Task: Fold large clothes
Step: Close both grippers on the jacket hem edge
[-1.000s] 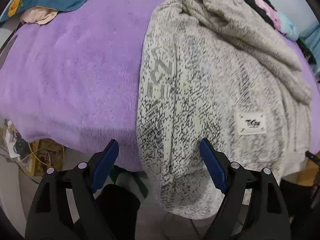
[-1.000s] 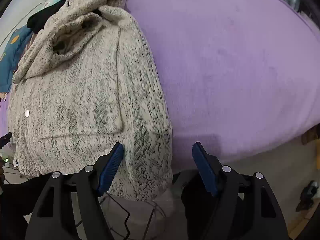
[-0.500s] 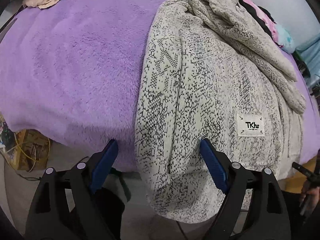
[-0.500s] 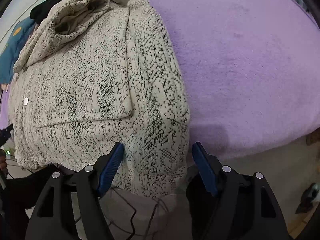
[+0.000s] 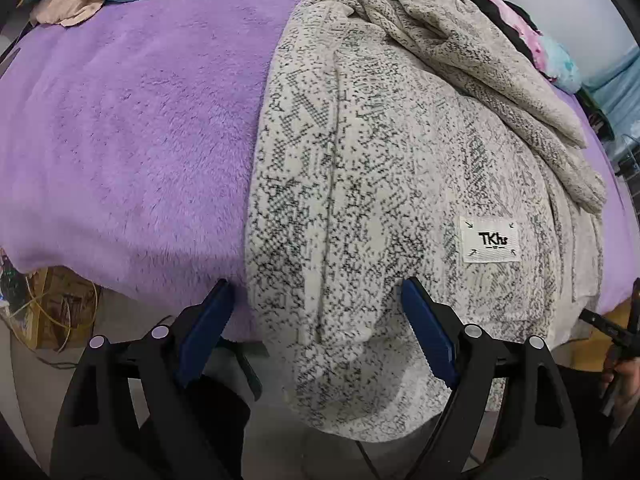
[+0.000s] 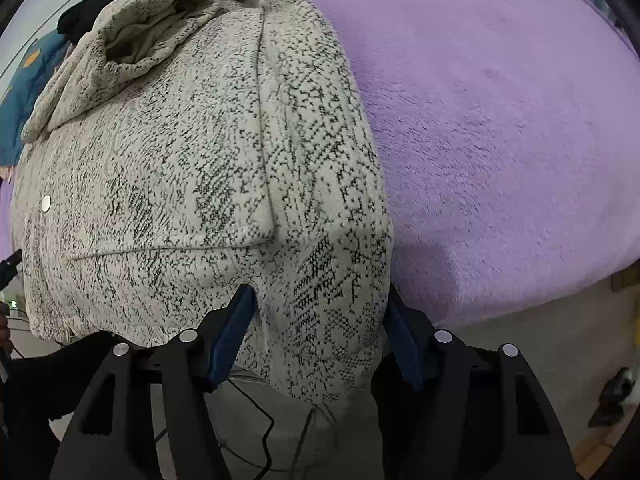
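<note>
Underneath, purple fleece blanket [image 5: 132, 140]

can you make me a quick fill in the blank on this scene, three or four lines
1. The speckled knit hoodie lies on a fluffy blanket coloured ____.
2. The white patch on the hoodie reads ____.
3. The hem corner between the right gripper fingers hangs over the bed's ____.
4. The left gripper jaws stand ____, pads clear of the fabric.

Missing words: purple; TKhs; edge; open
</note>
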`<move>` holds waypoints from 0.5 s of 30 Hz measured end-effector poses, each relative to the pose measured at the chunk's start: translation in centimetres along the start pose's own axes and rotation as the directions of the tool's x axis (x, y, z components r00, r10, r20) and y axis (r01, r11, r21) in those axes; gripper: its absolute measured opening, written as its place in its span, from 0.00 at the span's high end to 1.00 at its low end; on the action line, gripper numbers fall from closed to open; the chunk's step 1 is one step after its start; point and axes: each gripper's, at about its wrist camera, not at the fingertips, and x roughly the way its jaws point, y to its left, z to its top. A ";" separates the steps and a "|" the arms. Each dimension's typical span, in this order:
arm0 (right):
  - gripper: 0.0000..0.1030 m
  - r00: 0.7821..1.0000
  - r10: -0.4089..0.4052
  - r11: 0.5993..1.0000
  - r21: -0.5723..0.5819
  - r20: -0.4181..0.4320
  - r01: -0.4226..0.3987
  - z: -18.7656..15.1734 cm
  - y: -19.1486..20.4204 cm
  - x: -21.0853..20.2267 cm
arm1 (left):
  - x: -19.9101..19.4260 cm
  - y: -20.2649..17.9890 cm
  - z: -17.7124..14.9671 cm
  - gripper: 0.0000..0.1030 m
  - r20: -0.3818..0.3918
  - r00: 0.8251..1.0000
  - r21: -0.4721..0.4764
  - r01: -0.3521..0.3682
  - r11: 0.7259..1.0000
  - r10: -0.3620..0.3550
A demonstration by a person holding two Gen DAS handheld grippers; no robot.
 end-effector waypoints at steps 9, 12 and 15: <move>0.51 1.000 -0.004 1.000 0.001 0.013 0.004 -0.5 0.8 -0.8 | 0.4 -1.5 -0.1 0.27 -0.009 1.000 0.014 0.023 1.000 -0.023; 0.56 1.000 -0.007 1.000 0.006 0.017 0.007 -0.7 1.0 -1.4 | 0.3 -1.6 -0.3 0.30 -0.002 1.000 0.021 0.025 0.999 -0.025; 0.62 1.000 -0.008 1.000 0.001 0.020 0.008 -0.8 1.5 -2.1 | 0.1 -1.3 -0.5 0.35 -0.002 0.999 0.025 0.034 0.999 -0.034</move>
